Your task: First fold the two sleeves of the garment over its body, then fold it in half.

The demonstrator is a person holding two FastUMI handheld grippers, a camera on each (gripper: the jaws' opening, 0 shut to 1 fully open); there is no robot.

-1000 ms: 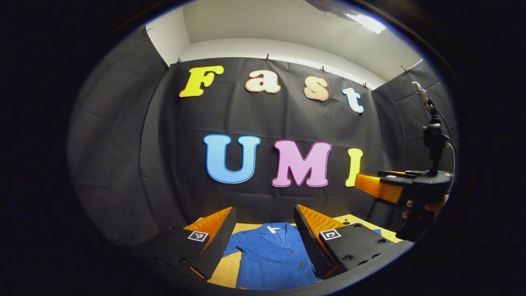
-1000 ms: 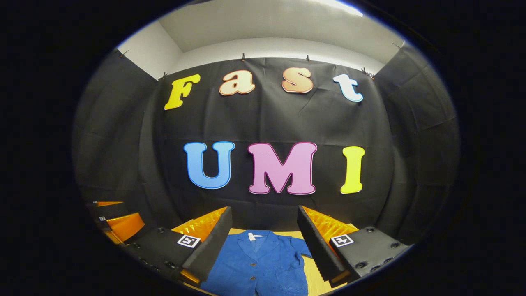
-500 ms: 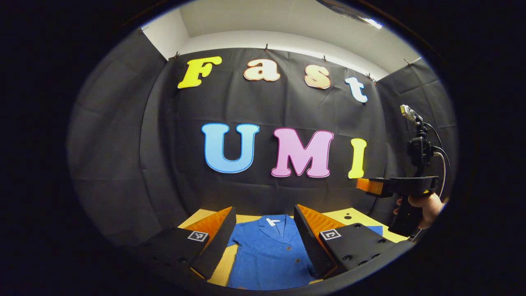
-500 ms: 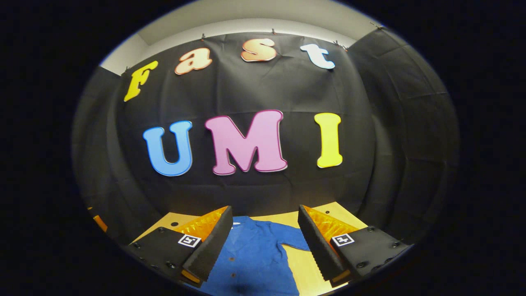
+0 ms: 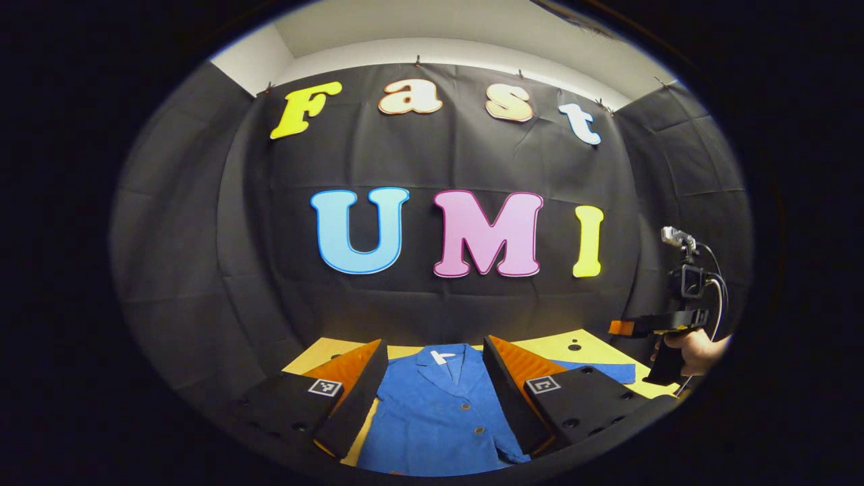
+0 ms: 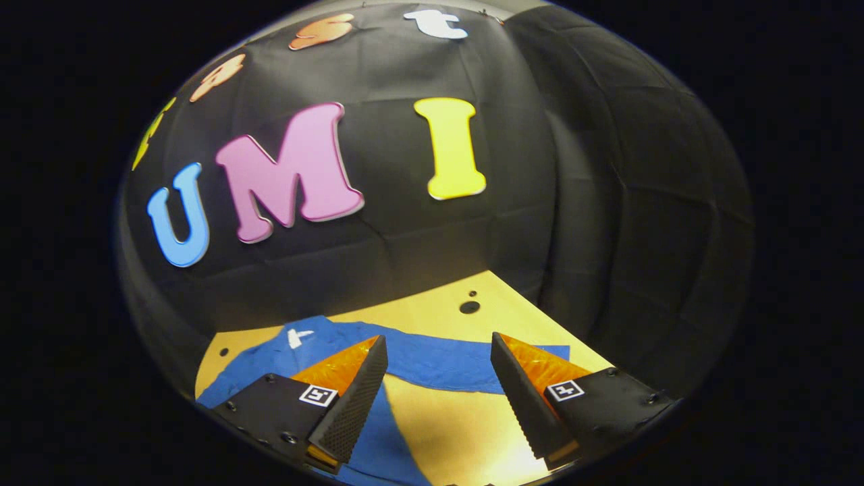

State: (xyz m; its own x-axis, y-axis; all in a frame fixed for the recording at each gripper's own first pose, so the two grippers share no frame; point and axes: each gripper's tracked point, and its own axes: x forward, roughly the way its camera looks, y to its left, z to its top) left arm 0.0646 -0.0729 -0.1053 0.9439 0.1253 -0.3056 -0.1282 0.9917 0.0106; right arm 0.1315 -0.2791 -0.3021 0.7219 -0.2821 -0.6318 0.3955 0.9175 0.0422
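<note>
A blue buttoned jacket [image 5: 439,412] lies flat and face up on the wooden table [image 5: 324,349], collar toward the far wall. My left gripper [image 5: 432,347] hovers open above its chest, with the collar between its fingers. One sleeve [image 5: 601,371] stretches out to the right. In the right gripper view the same jacket [image 6: 391,439] shows with that sleeve [image 6: 439,361] spread across the table [image 6: 439,314]. My right gripper [image 6: 439,347] is open above the sleeve. That right gripper [image 5: 624,329] also appears far right in the left gripper view, held by a hand [image 5: 698,349].
Black cloth walls close the booth on three sides. Two small dark holes [image 6: 469,305] mark the tabletop beyond the sleeve. Bare wood [image 6: 459,432] lies between the sleeve and the jacket's body.
Both grippers have tipped down toward the table. The right gripper has dropped and swung right, from over the jacket's body to over the outstretched sleeve. The jacket has not moved.
</note>
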